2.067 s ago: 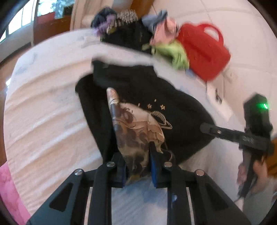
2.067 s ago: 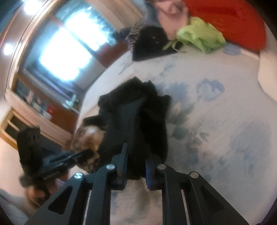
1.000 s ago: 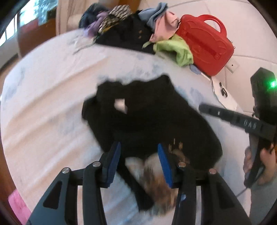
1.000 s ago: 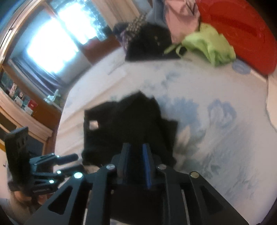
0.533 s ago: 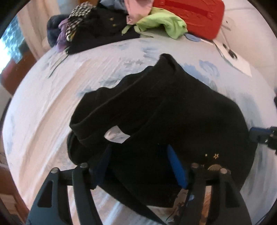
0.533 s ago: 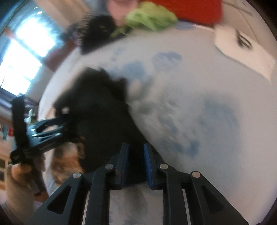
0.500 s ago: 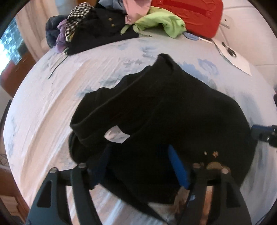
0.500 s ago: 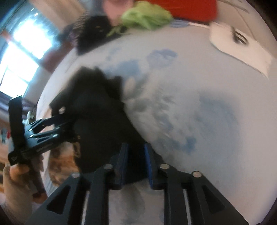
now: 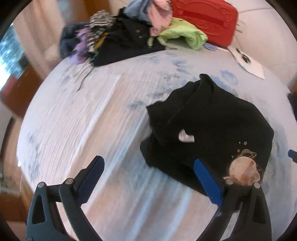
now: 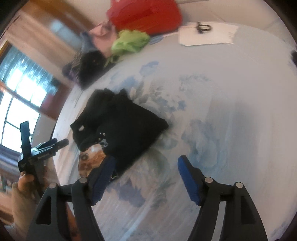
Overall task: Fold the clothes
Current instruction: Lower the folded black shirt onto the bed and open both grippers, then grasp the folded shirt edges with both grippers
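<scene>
A black garment (image 9: 209, 128) with a planet print and a white label lies bunched on the pale floral bedspread (image 9: 89, 129). It shows again as the black garment (image 10: 118, 126) in the right wrist view, with the print at its near edge. My left gripper (image 9: 148, 165) is open and holds nothing; its right finger overlaps the garment's near edge. Wide open too, my right gripper (image 10: 145, 165) hovers just right of the garment with its left finger by the cloth. A hand holds the left gripper's body (image 10: 37, 153) at that view's left.
A heap of unfolded clothes (image 9: 130, 31) with a lime green piece (image 9: 183, 35) sits at the far side of the bed beside a red case (image 9: 206, 14). A white paper (image 9: 248, 63) with a dark small object lies at the far right. A window (image 10: 20, 94) is left.
Both grippers have let go of the black garment and opened wide. The garment now rests on the bed, and the left gripper has swung to the left of it.
</scene>
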`<action>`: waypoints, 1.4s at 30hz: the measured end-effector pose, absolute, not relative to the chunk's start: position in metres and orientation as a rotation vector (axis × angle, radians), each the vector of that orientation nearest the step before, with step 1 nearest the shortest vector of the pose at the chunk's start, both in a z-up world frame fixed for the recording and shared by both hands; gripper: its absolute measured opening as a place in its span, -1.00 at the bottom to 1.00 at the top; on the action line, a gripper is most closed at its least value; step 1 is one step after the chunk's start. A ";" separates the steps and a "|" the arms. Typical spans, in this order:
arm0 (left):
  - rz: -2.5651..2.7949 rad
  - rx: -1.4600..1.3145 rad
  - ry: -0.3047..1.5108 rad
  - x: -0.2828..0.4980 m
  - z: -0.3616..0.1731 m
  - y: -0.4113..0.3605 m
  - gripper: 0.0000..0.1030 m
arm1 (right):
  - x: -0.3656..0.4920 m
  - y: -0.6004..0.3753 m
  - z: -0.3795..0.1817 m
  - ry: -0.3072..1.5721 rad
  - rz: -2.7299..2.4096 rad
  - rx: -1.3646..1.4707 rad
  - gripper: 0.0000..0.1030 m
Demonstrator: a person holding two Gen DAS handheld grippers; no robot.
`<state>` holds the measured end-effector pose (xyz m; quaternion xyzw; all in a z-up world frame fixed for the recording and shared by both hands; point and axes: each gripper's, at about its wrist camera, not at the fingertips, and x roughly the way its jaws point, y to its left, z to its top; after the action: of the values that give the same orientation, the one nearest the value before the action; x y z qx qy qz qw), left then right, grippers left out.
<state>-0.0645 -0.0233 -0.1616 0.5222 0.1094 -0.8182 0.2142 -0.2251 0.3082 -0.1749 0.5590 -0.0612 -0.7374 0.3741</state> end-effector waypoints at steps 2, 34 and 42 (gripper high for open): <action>-2.357 1.486 0.242 -0.076 -0.161 -0.033 0.92 | -0.205 0.298 -0.173 -0.228 -1.885 1.417 0.40; -2.591 1.724 0.169 -0.102 -0.208 -0.074 0.63 | -0.042 0.219 -0.190 -0.099 -2.403 1.565 -0.38; -2.811 1.592 0.112 -0.096 -0.155 -0.051 0.63 | -0.058 0.229 -0.160 -0.354 -2.396 1.406 -0.61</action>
<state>-0.0961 -0.0507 -0.1553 0.4920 0.0345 -0.8687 -0.0456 -0.0578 0.2295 -0.1596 0.4948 -0.1246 -0.8431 0.1695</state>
